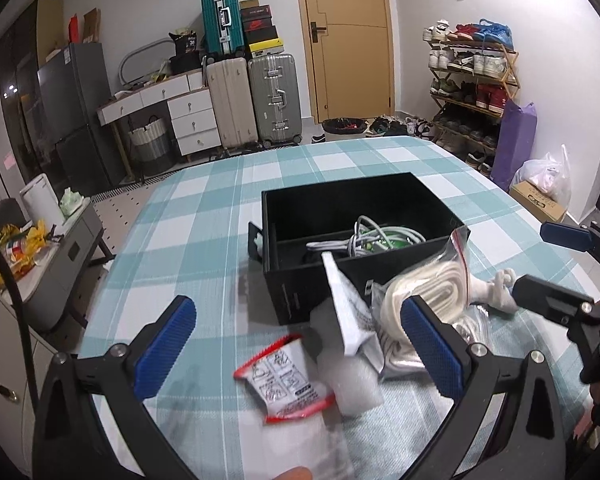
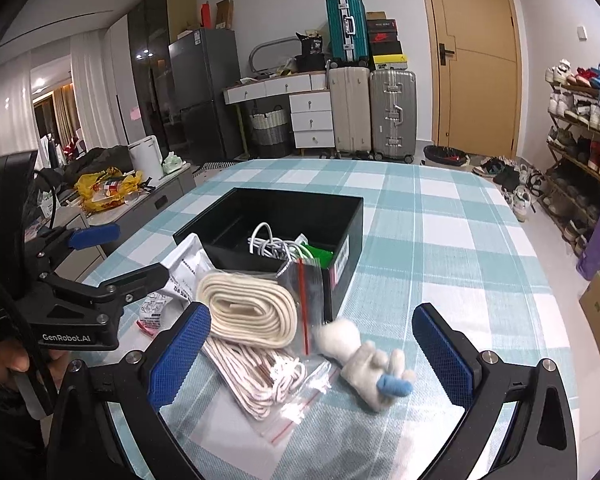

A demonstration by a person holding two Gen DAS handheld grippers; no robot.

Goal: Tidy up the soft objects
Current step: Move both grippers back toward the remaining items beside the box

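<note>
A black box point(image 2: 284, 216) already holding white cables point(image 2: 272, 246) sits on the checked tabletop point(image 2: 440, 240), with the loose soft items crowded against its near wall: a bagged cream rope coil point(image 2: 248, 308), a second bagged cord point(image 2: 260, 380), a white felt toy point(image 2: 364, 356) and, to the left, a red-edged sachet point(image 1: 288, 380). Your left gripper point(image 1: 300, 344) hangs over the sachet, fingers wide apart and empty; your right gripper point(image 2: 304, 352) is likewise spread and holds nothing. Centre one item squarely between the fingers before closing, avoiding the slippery bag edges.
</note>
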